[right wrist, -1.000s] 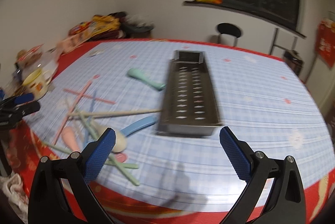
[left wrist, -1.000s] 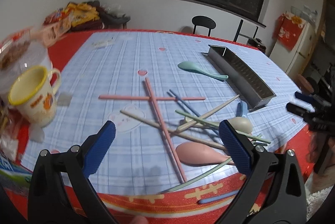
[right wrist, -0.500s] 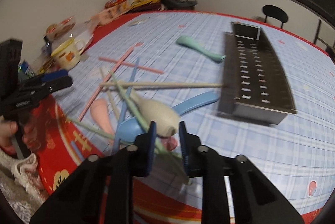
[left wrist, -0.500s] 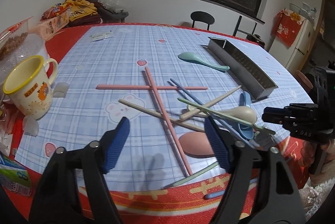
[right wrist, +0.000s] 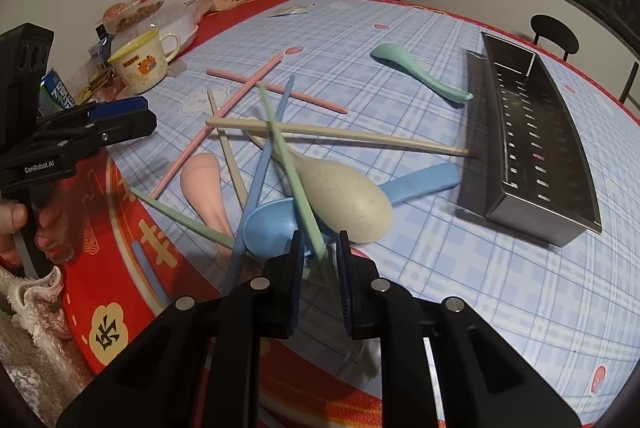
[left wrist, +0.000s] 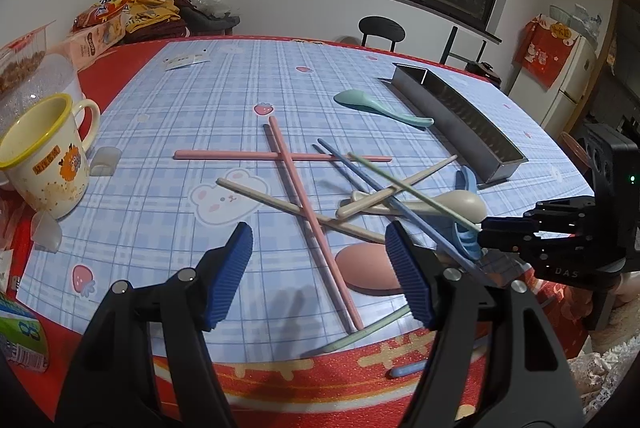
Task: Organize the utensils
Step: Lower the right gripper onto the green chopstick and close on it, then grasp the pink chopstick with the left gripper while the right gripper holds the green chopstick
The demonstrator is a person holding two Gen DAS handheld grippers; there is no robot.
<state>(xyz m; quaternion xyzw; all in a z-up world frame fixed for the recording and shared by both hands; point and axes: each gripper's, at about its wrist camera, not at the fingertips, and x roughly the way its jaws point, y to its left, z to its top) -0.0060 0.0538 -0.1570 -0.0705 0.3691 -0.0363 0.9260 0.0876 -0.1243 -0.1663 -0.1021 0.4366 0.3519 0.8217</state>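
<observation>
Right gripper [right wrist: 319, 256] jaws pinch a green chopstick [right wrist: 288, 164]; left gripper [left wrist: 320, 268] jaws gape, touching nothing.

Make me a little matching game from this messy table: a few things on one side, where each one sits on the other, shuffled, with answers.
Things:
1. mint spoon
2. green chopstick
3. yellow-rimmed mug
4. metal tray

Places:
A. between the right gripper fingers
B. empty, on the blue checked cloth
C. alone beside the tray
D. by the table's red edge

Pairs: 1-C, 2-A, 3-D, 4-B
</observation>
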